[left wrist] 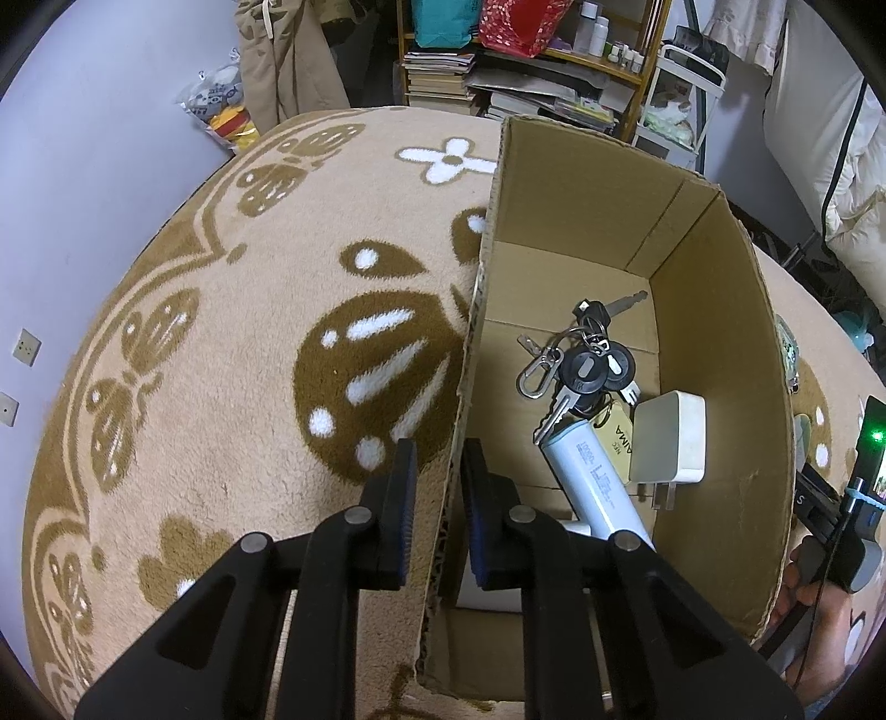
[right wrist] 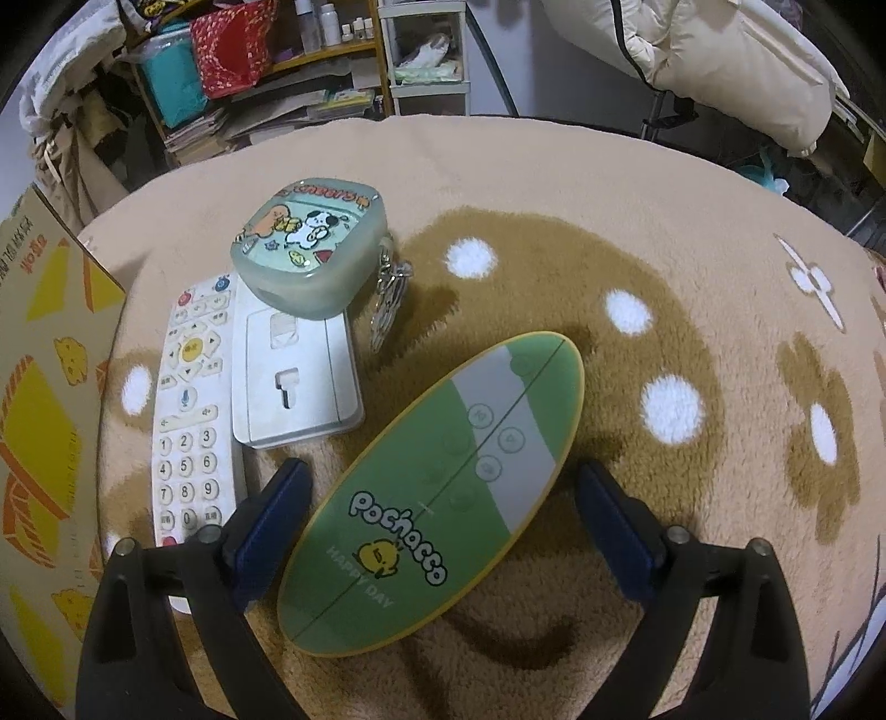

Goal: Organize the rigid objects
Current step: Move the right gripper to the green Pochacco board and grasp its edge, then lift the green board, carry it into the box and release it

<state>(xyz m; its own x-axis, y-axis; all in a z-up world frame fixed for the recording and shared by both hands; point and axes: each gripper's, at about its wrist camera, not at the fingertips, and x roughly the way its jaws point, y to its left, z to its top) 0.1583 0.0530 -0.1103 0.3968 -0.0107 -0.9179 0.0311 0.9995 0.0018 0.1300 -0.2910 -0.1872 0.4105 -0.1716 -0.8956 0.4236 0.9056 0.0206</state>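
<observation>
My left gripper point(left wrist: 440, 476) is shut on the left wall of an open cardboard box point(left wrist: 720, 343), one pad outside and one inside. In the box lie a bunch of keys point(left wrist: 581, 360), a white cylindrical power bank point(left wrist: 592, 476) and a white charger plug point(left wrist: 670, 437). My right gripper point(right wrist: 443, 520) stands wide open over a green oval Pochacco board point(right wrist: 432, 498) lying flat on the rug, a finger on each side; the right pad is clear of it. To its left lie a white remote point(right wrist: 188, 410), a white flat case point(right wrist: 293, 376) and a cartoon-printed pouch point(right wrist: 310, 249) with a keychain point(right wrist: 390, 299).
Everything rests on a tan patterned rug point(left wrist: 221, 387). The box's printed outer wall point(right wrist: 39, 415) stands just left of the remote. A person's hand point(left wrist: 819, 609) shows beyond the box's right wall. Shelves with books point(left wrist: 443, 72) and bedding point(right wrist: 720, 50) crowd the far side.
</observation>
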